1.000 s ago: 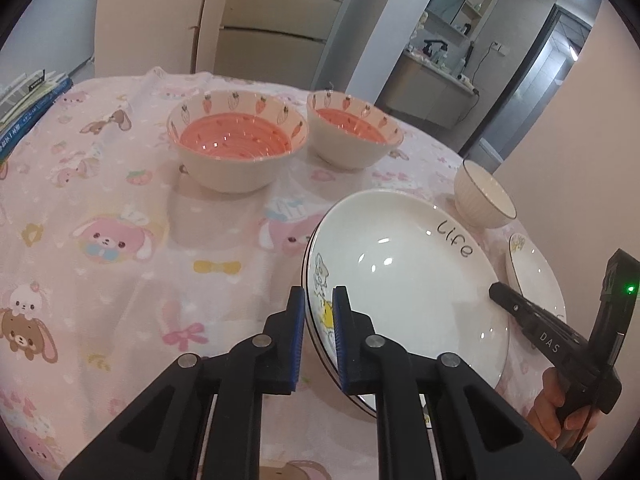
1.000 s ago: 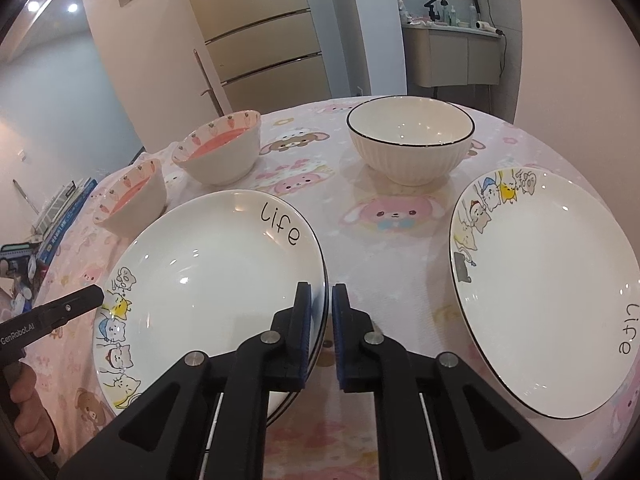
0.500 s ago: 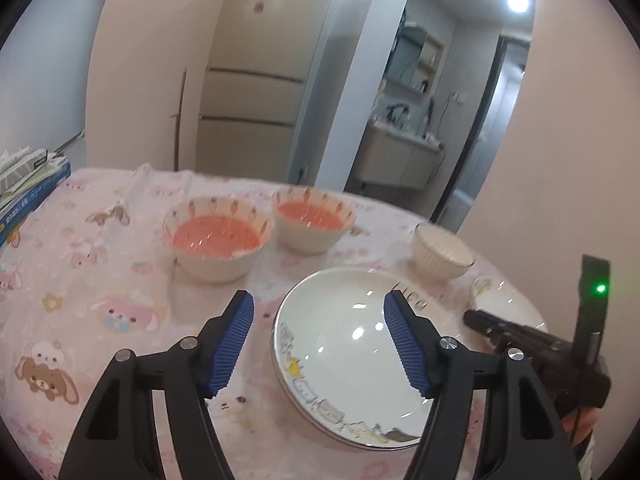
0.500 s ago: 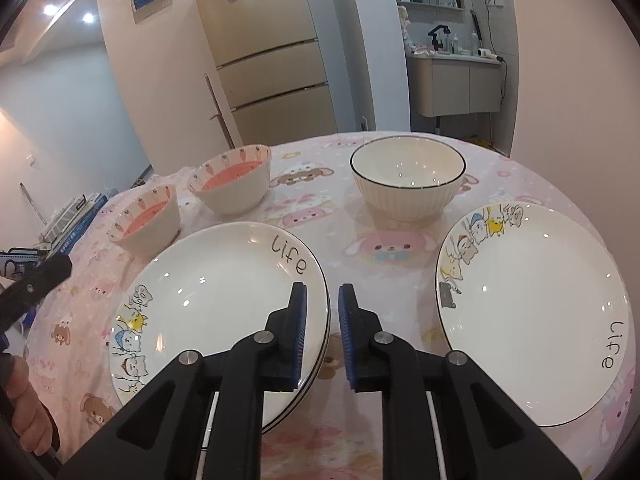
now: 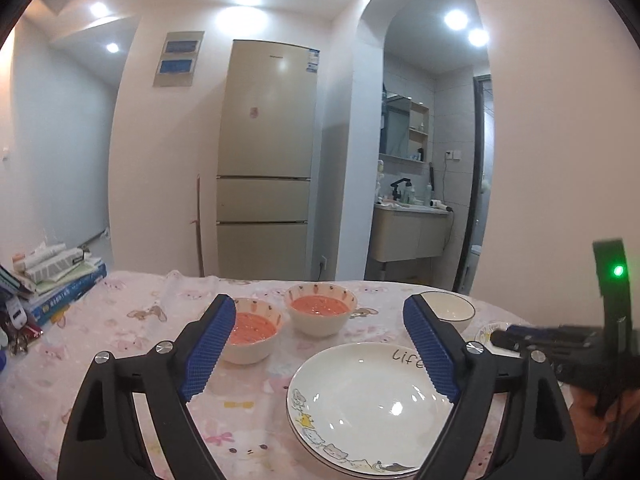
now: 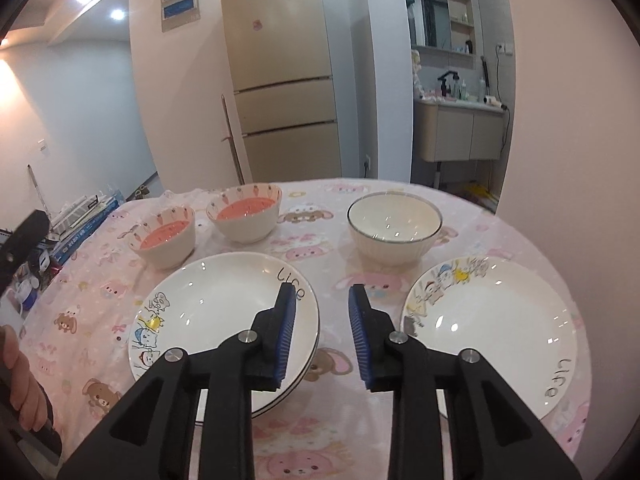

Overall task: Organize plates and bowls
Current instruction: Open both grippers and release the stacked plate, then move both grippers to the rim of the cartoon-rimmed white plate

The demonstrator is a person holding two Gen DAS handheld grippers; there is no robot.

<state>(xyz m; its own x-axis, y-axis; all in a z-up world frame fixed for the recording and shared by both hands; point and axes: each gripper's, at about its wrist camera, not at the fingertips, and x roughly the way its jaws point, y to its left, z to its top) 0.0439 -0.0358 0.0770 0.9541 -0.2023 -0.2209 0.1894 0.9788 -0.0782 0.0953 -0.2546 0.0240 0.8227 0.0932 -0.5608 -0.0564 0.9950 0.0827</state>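
A stack of white plates with "Life" lettering [image 5: 360, 404] [image 6: 216, 312] lies on the pink tablecloth. My left gripper [image 5: 318, 304] hovers above the table with its jaws opening wide and nothing between them. The right gripper [image 6: 322, 292] hangs just right of the stack's rim, jaws opening, with only cloth in the gap. A single matching plate [image 6: 492, 332] lies to the right. Behind it stands a white bowl with a black rim [image 6: 394, 232] [image 5: 448, 312]. Two carrot-patterned bowls with pink insides [image 6: 166, 236] [image 6: 244, 216] sit at the back left.
A pile of books and papers [image 5: 60, 284] crowds the table's left edge. A beige fridge [image 5: 264, 160] stands behind the table. The person's hand [image 6: 20, 380] holding the left gripper shows at the left. The table's round edge curves close behind the white bowl.
Both grippers let go of the top plate's rim and opened, the left far wider. Both rose from the table; the left view tilted up to show the room.
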